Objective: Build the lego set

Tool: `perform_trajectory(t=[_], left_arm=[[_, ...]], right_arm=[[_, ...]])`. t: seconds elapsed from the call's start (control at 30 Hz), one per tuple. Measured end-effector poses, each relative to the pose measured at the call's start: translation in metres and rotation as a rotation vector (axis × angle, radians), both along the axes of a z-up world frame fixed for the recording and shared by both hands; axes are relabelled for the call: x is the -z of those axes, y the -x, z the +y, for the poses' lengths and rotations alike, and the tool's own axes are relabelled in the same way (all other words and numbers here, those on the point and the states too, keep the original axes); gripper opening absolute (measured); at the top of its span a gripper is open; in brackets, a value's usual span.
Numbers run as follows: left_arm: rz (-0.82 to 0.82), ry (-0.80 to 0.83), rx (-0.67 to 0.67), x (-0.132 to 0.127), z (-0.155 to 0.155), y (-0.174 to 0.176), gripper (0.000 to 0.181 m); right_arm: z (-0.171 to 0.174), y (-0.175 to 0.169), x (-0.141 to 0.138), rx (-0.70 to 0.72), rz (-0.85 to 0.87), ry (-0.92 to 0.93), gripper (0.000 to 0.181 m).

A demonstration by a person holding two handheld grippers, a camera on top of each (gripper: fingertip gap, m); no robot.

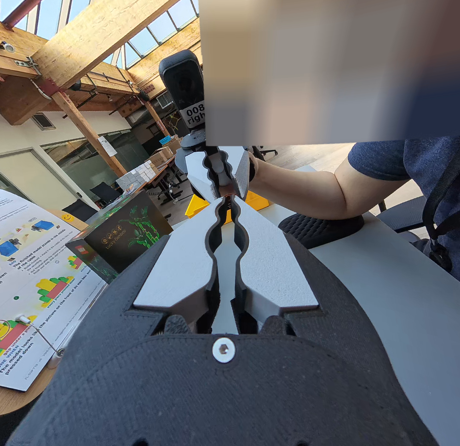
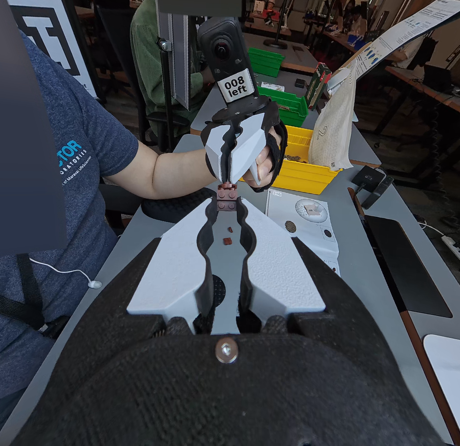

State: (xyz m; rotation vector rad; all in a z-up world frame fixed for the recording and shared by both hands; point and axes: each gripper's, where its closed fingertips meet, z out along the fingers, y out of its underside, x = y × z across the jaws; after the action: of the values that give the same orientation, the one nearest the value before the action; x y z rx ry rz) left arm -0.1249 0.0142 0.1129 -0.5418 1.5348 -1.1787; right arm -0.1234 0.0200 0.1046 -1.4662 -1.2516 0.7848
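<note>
Risk, my guess: tiny brown piece [image 2: 226, 185] pops out sideways if two grippers push off-axis. Grip area small, so brown block stack [image 2: 226, 202] could twist loose and drop to grey table [image 2: 154, 225].

Right gripper [image 2: 226, 206] narrow, tips clamped on stack, held mid-air above table. Left gripper [image 2: 225, 181] comes in from opposite side, tips nearly together, pinching small piece, which touches stack top. Forearms out over table, grippers tip to tip.

Two loose brown bits [image 2: 227, 241] on table below. Yellow bin [image 2: 302, 177] behind.
</note>
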Motion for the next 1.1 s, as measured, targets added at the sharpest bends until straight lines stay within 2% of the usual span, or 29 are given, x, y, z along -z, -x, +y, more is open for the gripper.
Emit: perform_trajectory(t=[0.37, 0.7, 0.93, 1.1], left_arm=[[0.050, -0.090, -0.073, 0.008, 0.005, 0.000, 0.000], [0.027, -0.085, -0.110, 0.003, 0.009, -0.001, 0.000], [0.017, -0.070, -0.088, 0.001, 0.007, 0.002, 0.000], [0.031, -0.078, -0.115, 0.003, 0.013, 0.002, 0.000]], right_arm=[[0.005, 0.001, 0.007, 0.002, 0.005, 0.091, 0.015], [0.006, 0.001, 0.004, -0.031, 0.071, 0.137, 0.015], [0.009, 0.002, 0.001, -0.042, 0.114, 0.144, 0.015], [0.019, -0.010, 0.009, 0.017, 0.069, 0.138, 0.015]])
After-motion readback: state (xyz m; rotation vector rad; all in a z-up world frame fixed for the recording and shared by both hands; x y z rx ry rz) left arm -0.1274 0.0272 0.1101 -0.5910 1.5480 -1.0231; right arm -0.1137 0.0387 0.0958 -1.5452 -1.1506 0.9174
